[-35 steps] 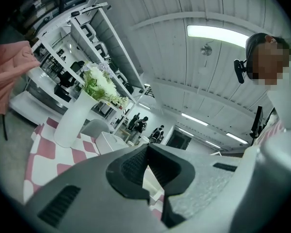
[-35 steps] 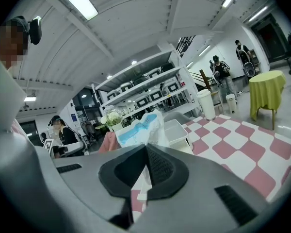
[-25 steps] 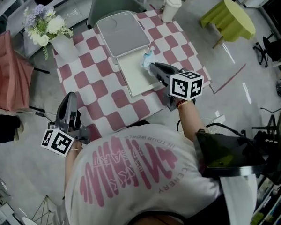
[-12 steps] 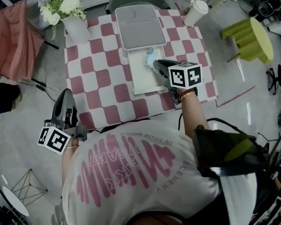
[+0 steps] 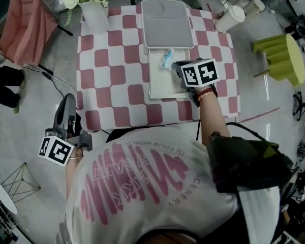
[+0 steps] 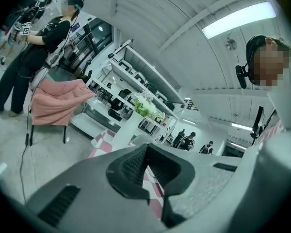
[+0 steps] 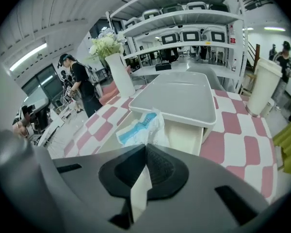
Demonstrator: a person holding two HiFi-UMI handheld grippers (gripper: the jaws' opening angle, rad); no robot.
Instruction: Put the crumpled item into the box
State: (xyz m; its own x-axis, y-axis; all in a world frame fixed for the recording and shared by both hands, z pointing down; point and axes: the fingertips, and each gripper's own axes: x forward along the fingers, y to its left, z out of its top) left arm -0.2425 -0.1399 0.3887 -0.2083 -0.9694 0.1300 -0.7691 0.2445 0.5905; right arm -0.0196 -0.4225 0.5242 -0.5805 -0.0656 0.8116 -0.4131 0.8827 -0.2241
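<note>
The crumpled item [image 5: 166, 58] is a white and blue wad. My right gripper [image 5: 176, 68] is shut on it, and a white strip of it shows between the jaws in the right gripper view. It hangs over the far end of the open cream box [image 5: 160, 85], close to the grey lid [image 5: 166, 24] behind it. In the right gripper view the crumpled item [image 7: 140, 129] sits just ahead of my right gripper [image 7: 144, 149], above the box [image 7: 184, 136]. My left gripper [image 5: 66, 115] is low, off the table's near left corner, and in its own view the left gripper [image 6: 146, 152] is shut with nothing in it.
The table [image 5: 107, 75] wears a red and white checked cloth. A white vase of flowers [image 5: 94, 11] stands at its far left corner and a paper cup [image 5: 230, 18] at its far right. A pink-draped chair [image 5: 25, 24] is to the left, a yellow-green table [image 5: 284, 55] to the right.
The head view has swung, so the table now sits squarer in the frame. My right gripper still holds the crumpled item over the box's far end. The left gripper stays low.
</note>
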